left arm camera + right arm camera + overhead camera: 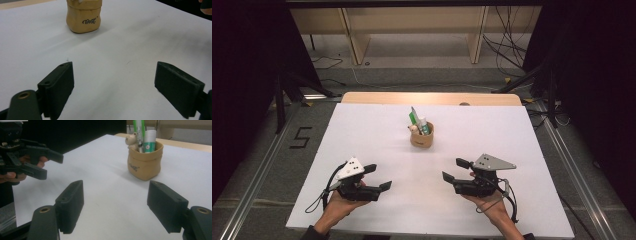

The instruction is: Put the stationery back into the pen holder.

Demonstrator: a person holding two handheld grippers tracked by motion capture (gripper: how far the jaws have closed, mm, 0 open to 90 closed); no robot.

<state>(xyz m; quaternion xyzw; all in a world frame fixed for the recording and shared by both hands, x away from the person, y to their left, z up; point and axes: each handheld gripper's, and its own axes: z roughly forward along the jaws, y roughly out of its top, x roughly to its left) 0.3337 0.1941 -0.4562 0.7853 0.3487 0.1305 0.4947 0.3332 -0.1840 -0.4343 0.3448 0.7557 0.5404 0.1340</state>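
Observation:
A tan pouch-shaped pen holder [421,136] stands upright in the middle of the white table [362,135]. It holds a green and white pen [137,131], a white tube with a green label [150,141] and a small bear-headed item [131,138]. My left gripper [378,177] rests at the near left, open, nothing between its jaws. My right gripper [456,170] sits at the near right, open and empty too. The left gripper view has the holder [83,16] straight ahead, some way off. In the right gripper view the holder [144,162] is ahead right, and the left gripper [50,163] at left.
A wooden strip [432,98] runs along the table's far edge. Beyond it stand wooden shelf legs [357,45] and loose cables [507,40] on the floor. Black stand legs [287,85] flank the table on both sides.

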